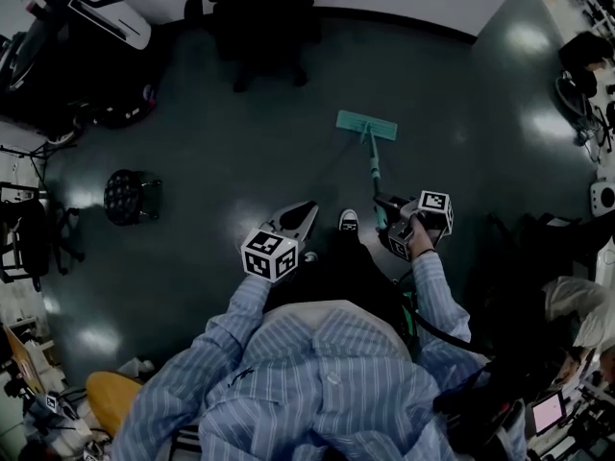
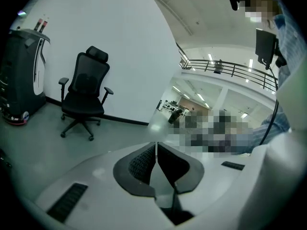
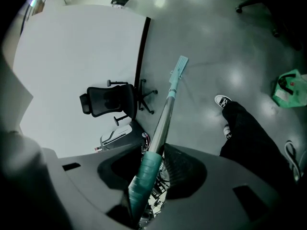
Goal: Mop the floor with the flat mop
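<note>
Striped shirt [image 1: 317, 382] fills the bottom of the head view, with both sleeves reaching forward over a dark grey floor [image 1: 221, 152]. Against the far wall stands a black office chair [image 1: 264, 17] [image 2: 84, 95] [image 3: 108, 99], and everything else is easiest placed from it.

The flat mop [image 1: 371, 147] [image 3: 165, 114] lies on the person's side of the chair and off to its right in the head view. Its teal pad [image 1: 366, 125] [image 3: 179, 68] sits flat on the floor, well apart from the chair's wheeled base. The handle slants back from the pad to the right claw [image 1: 389, 209] [image 3: 158, 159], whose jaws are clamped on the teal grip (the bare metal part of the shaft starts just beyond them).

The left claw [image 1: 306, 207] [image 2: 156, 147] hangs farther from the chair than the pad does, pointing toward it. Its ribbed pads are pressed together with nothing between them. A black-and-white shoe [image 1: 349, 221] [image 3: 222, 100] stands on the floor between the two claws. To the chair's left, by the same wall, is a black-and-white machine [image 1: 96, 12] [image 2: 21, 75].
</note>
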### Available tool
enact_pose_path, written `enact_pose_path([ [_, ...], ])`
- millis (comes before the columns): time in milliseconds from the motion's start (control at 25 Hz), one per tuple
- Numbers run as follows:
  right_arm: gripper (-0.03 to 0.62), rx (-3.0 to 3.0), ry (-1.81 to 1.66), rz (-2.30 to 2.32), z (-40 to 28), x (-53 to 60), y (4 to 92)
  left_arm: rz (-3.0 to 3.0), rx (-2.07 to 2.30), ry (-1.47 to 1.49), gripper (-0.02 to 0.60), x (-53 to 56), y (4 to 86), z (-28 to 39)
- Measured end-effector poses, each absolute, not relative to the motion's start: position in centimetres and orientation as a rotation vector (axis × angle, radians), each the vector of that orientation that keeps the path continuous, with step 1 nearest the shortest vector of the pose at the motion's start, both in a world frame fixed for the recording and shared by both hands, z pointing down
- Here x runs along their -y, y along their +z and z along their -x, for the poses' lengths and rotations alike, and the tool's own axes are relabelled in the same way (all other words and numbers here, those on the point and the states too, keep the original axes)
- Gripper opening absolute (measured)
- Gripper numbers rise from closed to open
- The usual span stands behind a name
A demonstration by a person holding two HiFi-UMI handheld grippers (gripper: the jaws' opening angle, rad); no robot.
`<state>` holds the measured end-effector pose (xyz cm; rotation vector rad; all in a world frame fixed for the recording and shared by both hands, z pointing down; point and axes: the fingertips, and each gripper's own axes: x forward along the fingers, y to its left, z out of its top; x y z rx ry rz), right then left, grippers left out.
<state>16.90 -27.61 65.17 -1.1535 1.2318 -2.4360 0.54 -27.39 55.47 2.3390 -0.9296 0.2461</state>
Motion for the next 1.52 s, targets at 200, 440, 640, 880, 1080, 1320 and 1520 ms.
enact_pose_path([
  [200,0.144,-1.272,-2.453,1.177,-21.0,36.1,65.0,-2.305,0.978,0.225,0.015,32.9,54.4,-3.1],
  [440,0.143,-1.342,-2.47,1.226,-24.6,46.1,66.5,-2.214,1.092,0.229,0.015,36.7,54.7,-3.0],
  [640,0.143,-1.378,-2.473,1.26,-26.9,53.1,67.3,-2.14,1.188,0.243,0.015,38.0,54.5,-1.9],
  [880,0.134,-1.391,-2.496,1.327,-28.8,59.5,68.7,-2.068,1.269,0.243,0.015,38.6,54.3,-1.3],
  [1080,0.124,-1.378,-2.522,1.364,-28.7,60.4,70.1,-2.024,1.312,0.239,0.015,37.6,55.3,-0.4],
  [1320,0.124,-1.359,-2.507,1.39,-27.9,59.2,69.6,-2.036,1.322,0.218,0.015,37.4,54.5,0.5],
  [1520,0.124,-1.357,-2.514,1.391,-27.5,56.4,69.1,-2.062,1.3,0.222,0.015,36.5,54.0,0.9],
])
